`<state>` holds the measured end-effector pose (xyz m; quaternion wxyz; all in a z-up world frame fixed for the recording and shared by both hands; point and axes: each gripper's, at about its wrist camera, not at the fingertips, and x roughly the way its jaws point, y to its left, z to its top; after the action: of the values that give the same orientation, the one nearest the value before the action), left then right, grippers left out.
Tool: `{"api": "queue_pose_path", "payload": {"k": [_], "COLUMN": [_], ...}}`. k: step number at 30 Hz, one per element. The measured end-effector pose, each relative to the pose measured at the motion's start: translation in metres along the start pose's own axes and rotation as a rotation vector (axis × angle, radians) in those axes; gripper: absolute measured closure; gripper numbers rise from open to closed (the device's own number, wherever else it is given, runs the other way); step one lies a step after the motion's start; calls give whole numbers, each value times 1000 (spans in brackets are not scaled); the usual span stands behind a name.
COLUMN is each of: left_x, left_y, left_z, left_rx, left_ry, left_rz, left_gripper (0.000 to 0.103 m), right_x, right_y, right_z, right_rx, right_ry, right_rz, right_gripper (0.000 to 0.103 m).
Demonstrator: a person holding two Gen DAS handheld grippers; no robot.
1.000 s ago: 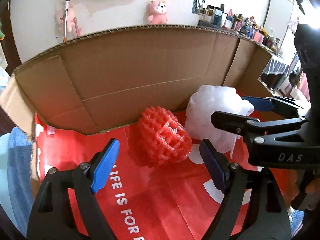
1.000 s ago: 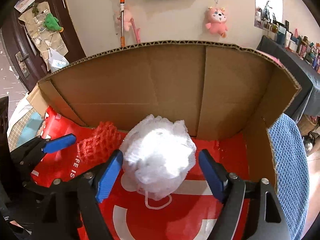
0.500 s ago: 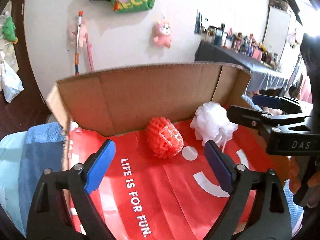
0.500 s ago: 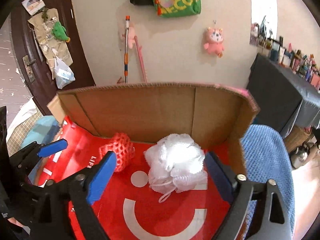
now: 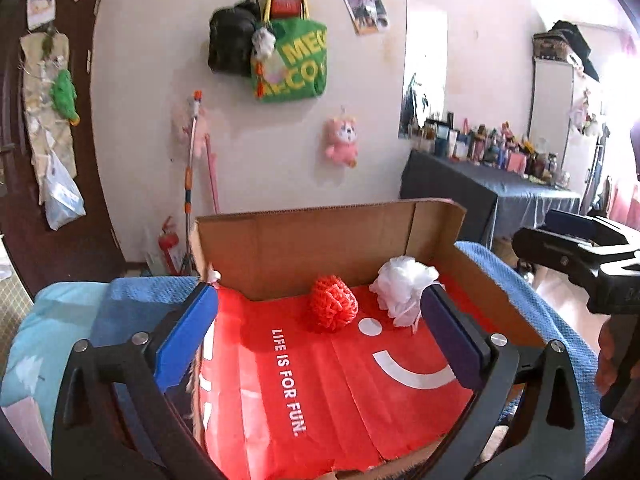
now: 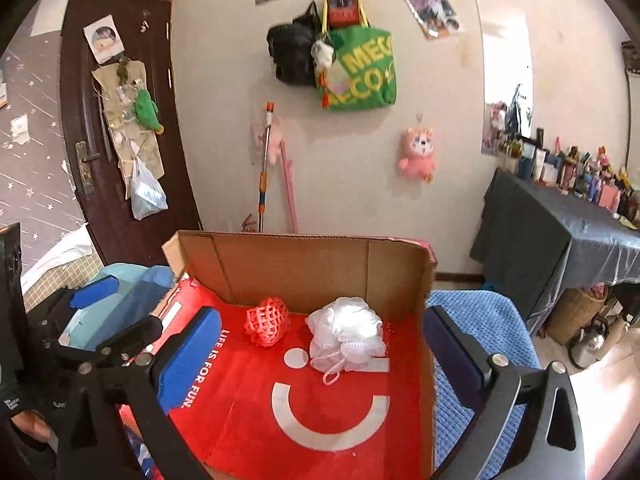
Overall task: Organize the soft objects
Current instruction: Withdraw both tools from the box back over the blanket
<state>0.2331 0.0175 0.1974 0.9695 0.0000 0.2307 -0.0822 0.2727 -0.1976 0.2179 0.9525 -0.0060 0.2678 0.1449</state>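
Evidently both soft items, red mesh ball [image 5: 333,303] and white pouf [image 5: 403,287], sit by the cardboard box's [image 6: 304,264] back wall; left gripper [image 5: 318,338] and right gripper [image 6: 320,354] jaws opening, empty; nothing visibly remains.

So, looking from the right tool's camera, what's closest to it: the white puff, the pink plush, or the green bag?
1. White puff, in the box, just ahead of the right tool.
2. Pink plush, lower on the wall.
3. Green bag, higher on the wall.
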Motion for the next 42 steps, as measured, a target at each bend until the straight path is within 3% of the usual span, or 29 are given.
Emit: {"api": "queue_pose_path", "payload": {"k": [12, 17, 29, 42], "left_x": [-78, -104, -129, -122], "left_y": [-20, -34, -45, -55], "left_z": [-39, -68, -131, -184], "left_rx": [7, 23, -24, -7], "left_ry": [-114, -153, -149, -92], "left_rz": [93, 91, 79, 74], "left_gripper": [0, 0, 0, 0], "right_x": [-88, -110, -134, -123], "right_y": [7, 15, 37, 33], "right_z": [-58, -96, -169, -233], "right_rx": [-9, -28, -67, -8], "right_ry": [-143, -168, -206, -128], "right_rz": [-34, -76, -154, -154], "right_gripper": [0, 0, 0, 0]}}
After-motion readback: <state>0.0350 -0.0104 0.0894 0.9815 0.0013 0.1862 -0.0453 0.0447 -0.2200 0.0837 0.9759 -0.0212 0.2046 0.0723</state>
